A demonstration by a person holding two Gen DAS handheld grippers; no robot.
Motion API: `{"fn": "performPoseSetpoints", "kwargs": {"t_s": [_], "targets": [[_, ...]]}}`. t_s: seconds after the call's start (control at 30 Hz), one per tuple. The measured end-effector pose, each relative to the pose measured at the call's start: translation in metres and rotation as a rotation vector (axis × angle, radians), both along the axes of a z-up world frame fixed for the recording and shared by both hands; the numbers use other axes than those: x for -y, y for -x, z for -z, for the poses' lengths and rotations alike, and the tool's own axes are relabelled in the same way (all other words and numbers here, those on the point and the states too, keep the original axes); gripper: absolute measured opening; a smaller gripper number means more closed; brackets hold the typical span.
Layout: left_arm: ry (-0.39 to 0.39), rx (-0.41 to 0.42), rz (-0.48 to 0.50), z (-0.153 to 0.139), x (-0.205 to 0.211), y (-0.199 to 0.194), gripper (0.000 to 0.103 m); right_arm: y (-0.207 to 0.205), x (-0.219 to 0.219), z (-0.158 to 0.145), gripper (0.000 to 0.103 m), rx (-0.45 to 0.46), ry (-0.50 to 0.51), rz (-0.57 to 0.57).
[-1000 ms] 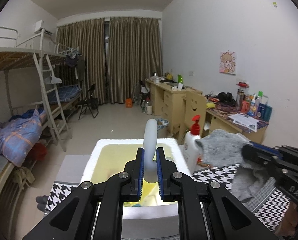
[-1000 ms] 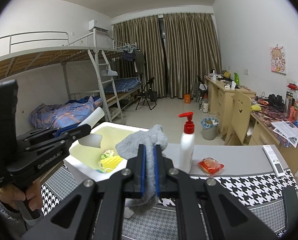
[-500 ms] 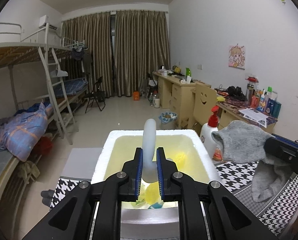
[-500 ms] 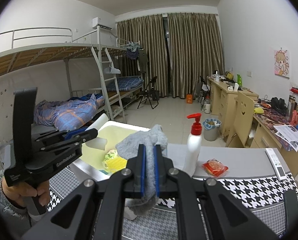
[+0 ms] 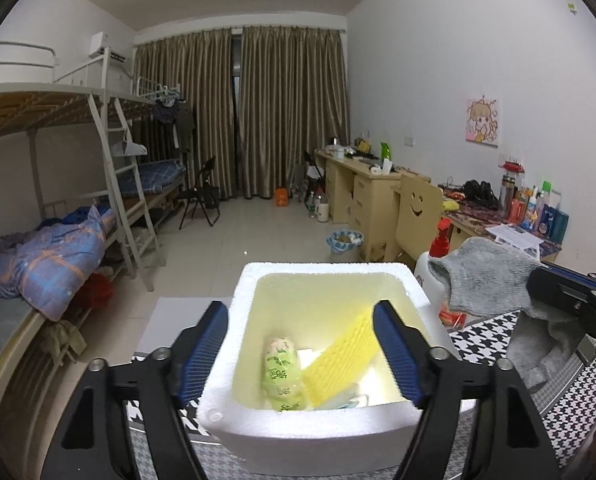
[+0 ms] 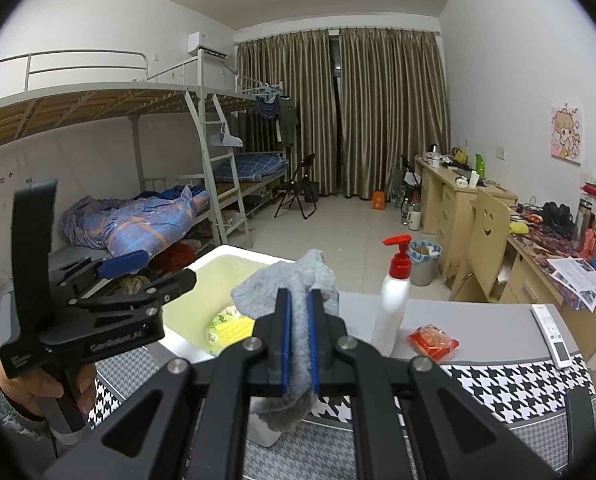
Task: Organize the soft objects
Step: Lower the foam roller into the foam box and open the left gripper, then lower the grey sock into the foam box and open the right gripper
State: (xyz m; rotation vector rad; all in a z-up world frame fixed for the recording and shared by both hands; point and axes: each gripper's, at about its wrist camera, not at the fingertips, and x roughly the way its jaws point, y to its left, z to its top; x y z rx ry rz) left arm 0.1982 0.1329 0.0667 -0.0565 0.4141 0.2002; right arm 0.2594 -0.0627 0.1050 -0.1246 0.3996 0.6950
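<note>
Cloth [image 6: 287, 292], grey and knitted, hung limp from the right gripper [image 6: 296, 350], whose jaws pinched its middle; it looked light and floppy, best held at a bunched fold. Just ahead and left stood the foam box [image 5: 233, 404], holding a yellow sponge [image 5: 344, 354]. Over it the left gripper [image 5: 304, 356] was opening, nothing between its jaws.

I can make out little. On the side of the black left tool [image 6: 137, 276], in the right wrist view, pale lettering runs along the body, looking like "GenRobot.AI", with smaller print near the handle too blurred to read. The green printed packet [image 5: 282, 372] in the white foam box [image 5: 298, 432] carries green characters I cannot read.
</note>
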Motion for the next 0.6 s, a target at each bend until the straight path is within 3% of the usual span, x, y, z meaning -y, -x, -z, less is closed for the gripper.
{"fn": "performPoseSetpoints", "kwargs": {"t_s": [0.07,0.27,0.6], "targets": [[-0.004,0.014,-0.006,-0.002,-0.001,0.006,0.087,0.001,-0.001,0.0,0.011,0.002,-0.001,-0.006],[-0.01,0.034,-0.022,-0.006,-0.004,0.016,0.097,0.004,-0.011,0.0,0.011,0.009,0.01,-0.019],[-0.004,0.054,-0.045,-0.008,-0.011,0.031,0.099,0.006,-0.024,-0.003,0.011,0.022,0.014,-0.04]]}}
